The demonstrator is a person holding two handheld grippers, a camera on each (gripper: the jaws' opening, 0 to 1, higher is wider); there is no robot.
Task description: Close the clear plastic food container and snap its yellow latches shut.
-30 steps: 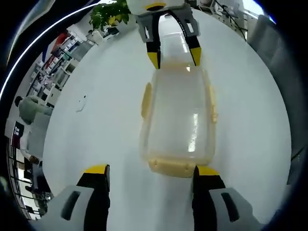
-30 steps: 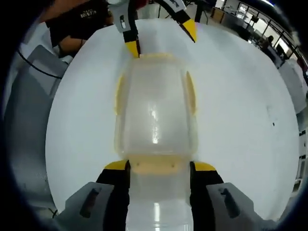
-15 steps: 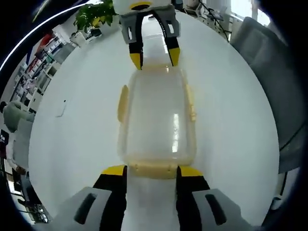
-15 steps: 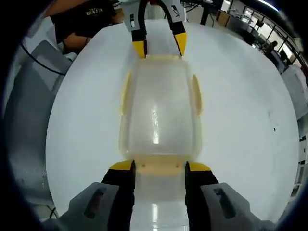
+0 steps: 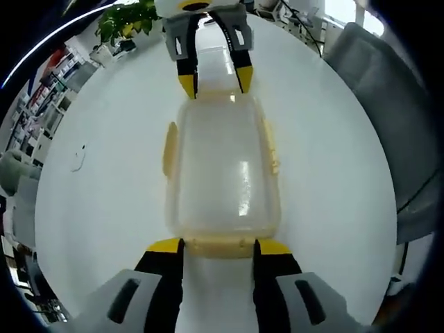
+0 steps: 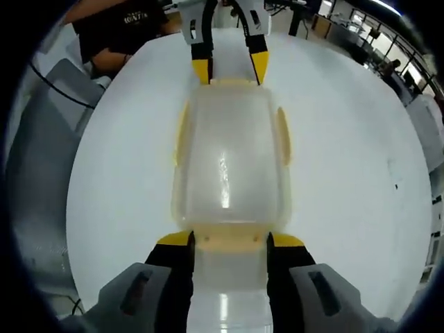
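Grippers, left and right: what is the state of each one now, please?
Left gripper: open, jaws flanking the near end latch of the container.
Right gripper: open, jaws flanking the opposite end latch.

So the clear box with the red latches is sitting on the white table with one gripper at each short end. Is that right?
Not quite: the latches are yellow, not red, as the right gripper view shows. The rest holds: the clear box sits on the white table with the right gripper at one short end and the left gripper at the other.
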